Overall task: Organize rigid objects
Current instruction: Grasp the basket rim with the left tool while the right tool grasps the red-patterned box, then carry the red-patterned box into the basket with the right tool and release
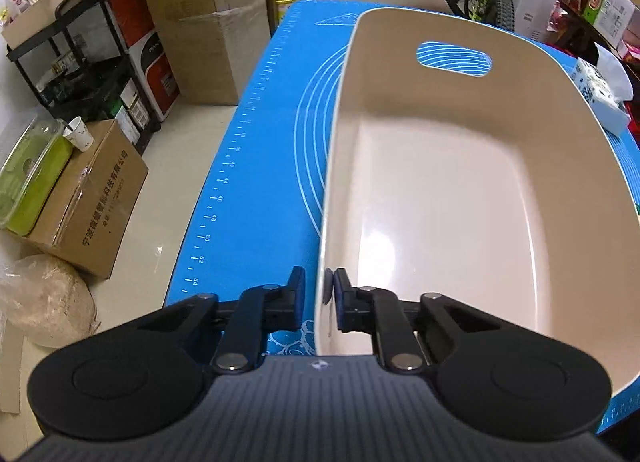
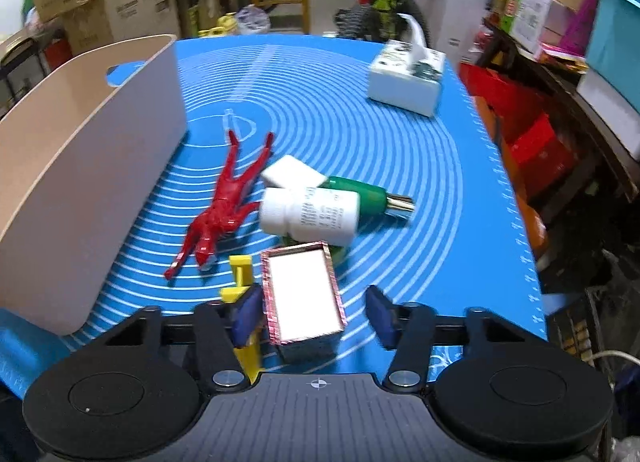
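A beige plastic bin (image 1: pixel 460 197) stands empty on the blue mat (image 1: pixel 264 149). My left gripper (image 1: pixel 320 294) is shut on the bin's near left wall, one pad outside and one inside. In the right wrist view the bin (image 2: pixel 92 165) is at the left. My right gripper (image 2: pixel 314 314) is open around a small box with a pink patterned rim and white top (image 2: pixel 302 294). Beyond it lie a white pill bottle (image 2: pixel 310 215), a green bottle (image 2: pixel 368 197), a white block (image 2: pixel 292 173), a red action figure (image 2: pixel 224 201) and a yellow plastic piece (image 2: pixel 240 282).
A tissue box (image 2: pixel 406 77) sits at the mat's far right. Cardboard boxes (image 1: pixel 208 21), a black cart (image 1: pixel 80 61) and a green container (image 1: pixel 28 181) stand on the floor left of the table. Red crates (image 2: pixel 532 137) and shelves stand to the right.
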{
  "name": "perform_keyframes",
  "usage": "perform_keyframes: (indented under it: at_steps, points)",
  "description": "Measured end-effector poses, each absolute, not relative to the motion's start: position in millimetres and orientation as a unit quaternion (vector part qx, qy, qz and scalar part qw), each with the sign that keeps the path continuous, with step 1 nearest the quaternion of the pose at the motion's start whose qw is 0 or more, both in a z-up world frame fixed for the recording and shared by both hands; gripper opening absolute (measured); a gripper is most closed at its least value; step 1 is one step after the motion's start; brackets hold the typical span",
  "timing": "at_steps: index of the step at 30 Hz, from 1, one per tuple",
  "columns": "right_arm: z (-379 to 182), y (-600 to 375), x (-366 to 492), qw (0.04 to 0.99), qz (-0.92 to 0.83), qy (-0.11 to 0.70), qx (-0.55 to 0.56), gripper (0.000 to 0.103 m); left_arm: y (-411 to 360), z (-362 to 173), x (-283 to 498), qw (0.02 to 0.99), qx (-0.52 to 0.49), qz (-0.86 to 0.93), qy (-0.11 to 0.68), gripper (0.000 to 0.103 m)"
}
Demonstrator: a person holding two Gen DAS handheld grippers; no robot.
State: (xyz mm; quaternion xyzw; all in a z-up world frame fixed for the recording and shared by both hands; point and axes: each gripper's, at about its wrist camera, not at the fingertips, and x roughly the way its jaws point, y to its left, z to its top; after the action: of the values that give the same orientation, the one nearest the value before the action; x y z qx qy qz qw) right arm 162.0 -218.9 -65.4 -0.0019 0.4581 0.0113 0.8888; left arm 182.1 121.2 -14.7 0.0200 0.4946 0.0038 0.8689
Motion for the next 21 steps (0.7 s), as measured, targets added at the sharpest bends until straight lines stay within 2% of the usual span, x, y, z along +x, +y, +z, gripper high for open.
perform_keyframes:
  at_steps: [1,3,12,21]
  points:
    - [-64.8,-217.8,163.6,0.887,0.020,0.461,-0.003,0.047,121.2,-14.0,182.5,0.868,0.015,-0.001,0.496,0.008]
    - [-64.4,-216.2,167.1,0.883,0.028,0.468,-0.007,0.044,121.1,-13.0,183.7,0.867,0.018,0.000,0.499,0.008]
    - [-53.0,-219.1,163.1,0.888,0.043,0.459,-0.003,0.044,120.0,-14.9,185.1,0.867,0.022,0.000,0.498,0.008]
    - [0.0,-217.0,164.0,0.913,0.043,0.405,0.015,0.044,119.0,-14.6,185.7,0.865,0.023,-0.002,0.500,0.008]
